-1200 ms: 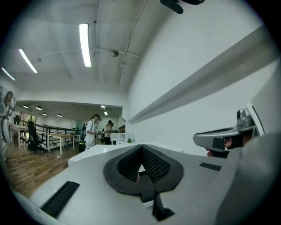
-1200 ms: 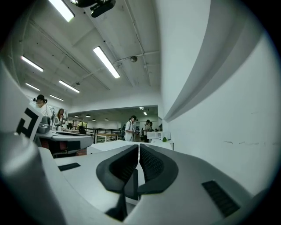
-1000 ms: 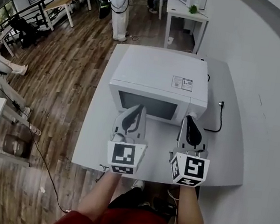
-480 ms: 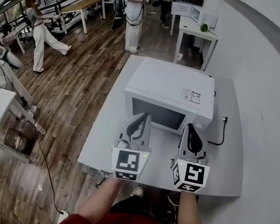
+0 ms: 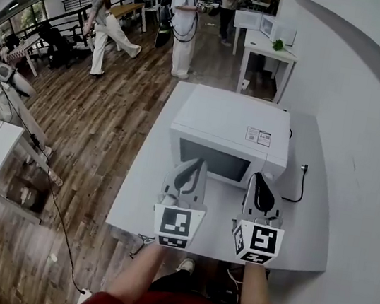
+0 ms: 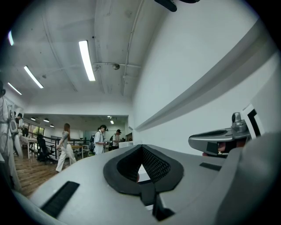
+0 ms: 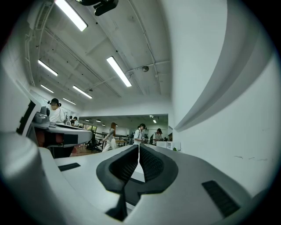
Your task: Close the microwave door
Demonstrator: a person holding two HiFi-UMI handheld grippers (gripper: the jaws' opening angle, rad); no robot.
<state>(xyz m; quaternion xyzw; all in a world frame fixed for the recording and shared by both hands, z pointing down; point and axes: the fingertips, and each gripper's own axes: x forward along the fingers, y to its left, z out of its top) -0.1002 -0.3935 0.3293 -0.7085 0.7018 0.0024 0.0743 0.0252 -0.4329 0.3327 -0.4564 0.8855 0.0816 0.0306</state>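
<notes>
A white microwave (image 5: 233,129) stands on the white table (image 5: 141,197), its dark glass door (image 5: 214,160) flush with the front and facing me. My left gripper (image 5: 195,164) hovers just before the door's lower middle. My right gripper (image 5: 257,177) hangs before the control panel side. Both are held about level, side by side, above the table. In the left gripper view the black pads (image 6: 153,165) meet at the tips with nothing between them. The right gripper view shows its pads (image 7: 151,165) also touching at the tips and empty. The microwave is hidden below both gripper views.
A black power cord with its plug (image 5: 301,178) lies on the table right of the microwave. A white wall runs along the right. A second table (image 5: 271,47) with appliances stands at the back. Several people (image 5: 186,18) stand on the wooden floor to the left.
Both grippers have risen a little in front of the microwave and stayed shut. The head view has shifted, and people in the background have walked.
</notes>
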